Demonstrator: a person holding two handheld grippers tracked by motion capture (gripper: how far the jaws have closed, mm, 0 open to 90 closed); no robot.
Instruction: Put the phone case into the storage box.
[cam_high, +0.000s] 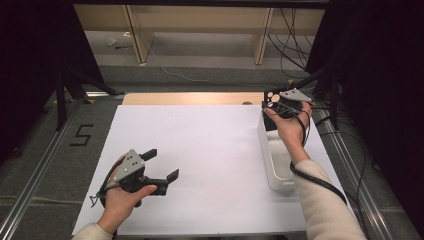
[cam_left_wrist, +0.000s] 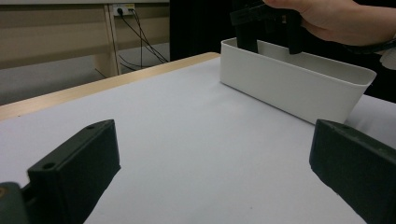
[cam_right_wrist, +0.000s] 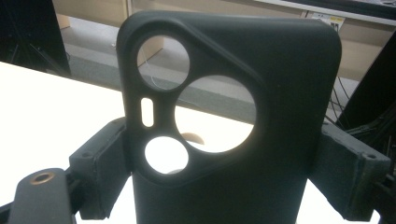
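A black phone case (cam_right_wrist: 280, 93) with round camera cut-outs stands upright between the jaws of my right gripper (cam_right_wrist: 229, 182), which is shut on its two side edges. In the high view that gripper (cam_high: 276, 106) holds the case (cam_high: 271, 96) over the far end of a long white bin (cam_high: 274, 162) at the table's right. My left gripper (cam_high: 161, 165) rests low over the white sheet at the front left, open with nothing between its fingers (cam_left_wrist: 74, 163). From the left gripper view the bin (cam_left_wrist: 289, 86) lies ahead, and the right gripper (cam_left_wrist: 266, 21) hangs above it.
A white sheet (cam_high: 200, 150) covers the table, with a wooden edge (cam_high: 190, 98) at the back. Wooden shelving (cam_high: 200, 30) and cables (cam_high: 292, 40) lie beyond. Black stands (cam_high: 65, 85) flank the table, and a "5" mark (cam_high: 81, 135) is on the floor at left.
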